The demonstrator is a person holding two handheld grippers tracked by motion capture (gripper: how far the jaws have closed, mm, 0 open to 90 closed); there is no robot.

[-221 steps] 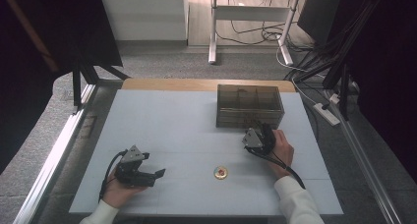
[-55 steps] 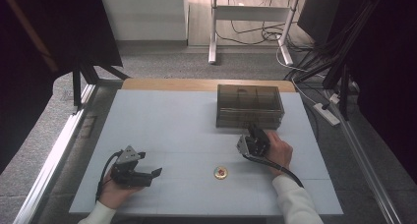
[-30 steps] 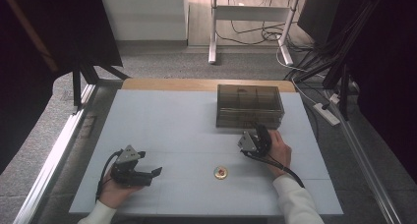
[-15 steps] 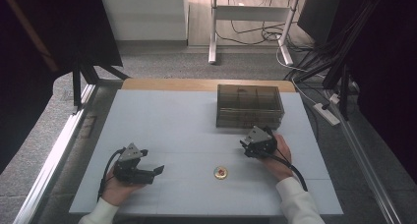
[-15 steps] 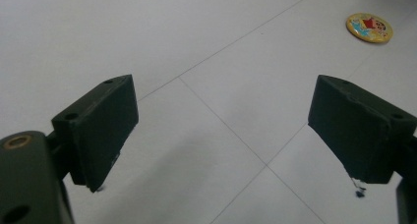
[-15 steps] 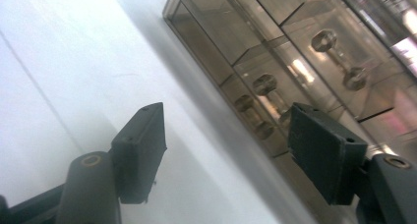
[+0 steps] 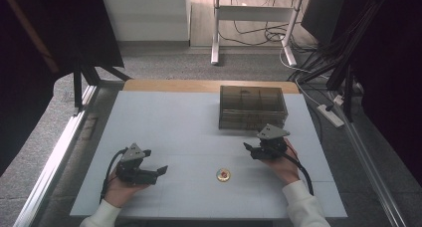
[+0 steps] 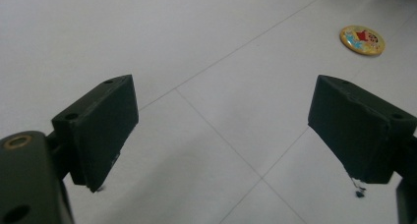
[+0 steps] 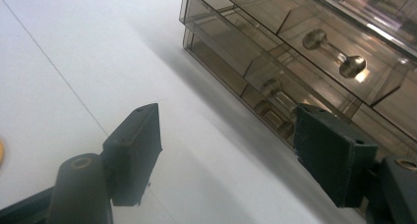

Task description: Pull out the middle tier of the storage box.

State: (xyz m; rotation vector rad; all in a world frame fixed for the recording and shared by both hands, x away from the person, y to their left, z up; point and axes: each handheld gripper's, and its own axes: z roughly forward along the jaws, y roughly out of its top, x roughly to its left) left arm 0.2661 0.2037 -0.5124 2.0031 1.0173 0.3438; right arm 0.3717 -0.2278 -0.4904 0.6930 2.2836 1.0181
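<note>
A small round gold badge (image 7: 223, 174) with a red mark lies flat on the white table, between my two grippers. In the left gripper view the badge (image 8: 362, 40) sits far off at the upper right. My left gripper (image 7: 160, 170) rests low at the front left, open, with bare table between its jaws (image 8: 223, 135). My right gripper (image 7: 248, 150) hovers just in front of the smoky clear drawer box (image 7: 253, 107). Its jaws have just been opening and stand open with nothing between them (image 9: 226, 150). The box's drawer fronts (image 9: 295, 37) and their clear knobs (image 9: 334, 52) lie close ahead of it.
The white table (image 7: 174, 122) has a wooden strip along its far edge. A metal rail (image 7: 54, 152) runs along the left side. Cables and a power strip (image 7: 331, 115) lie on the floor to the right.
The right gripper has lifted slightly in front of the box and turned, so its grey plate now faces up, and its jaws stand wider. The left gripper and the badge have not moved.
</note>
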